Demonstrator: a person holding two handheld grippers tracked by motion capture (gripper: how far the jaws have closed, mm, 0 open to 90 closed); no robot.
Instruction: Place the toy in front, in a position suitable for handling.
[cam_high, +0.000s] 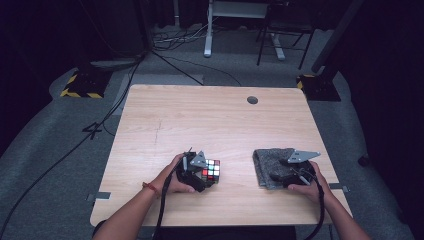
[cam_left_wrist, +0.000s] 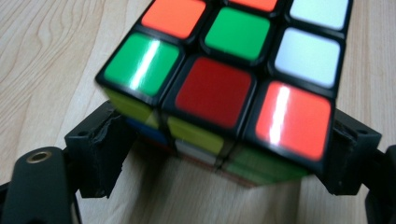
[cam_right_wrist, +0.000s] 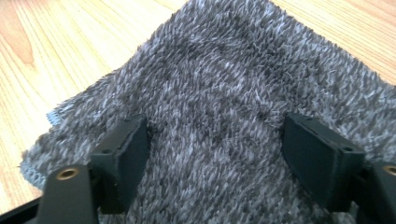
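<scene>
A scrambled puzzle cube (cam_left_wrist: 224, 88) is clamped between the two jaws of the left tongs (cam_high: 198, 172), low and left of centre in the high view, tilted with its near edge raised off the wooden surface (cam_high: 200, 120). The right tongs (cam_right_wrist: 224, 158) are held wide apart over a grey fluffy cloth (cam_right_wrist: 233, 93) at the lower right, gripping nothing. Judging by this, the cube is steadied so the cloth can be brought for wiping.
</scene>
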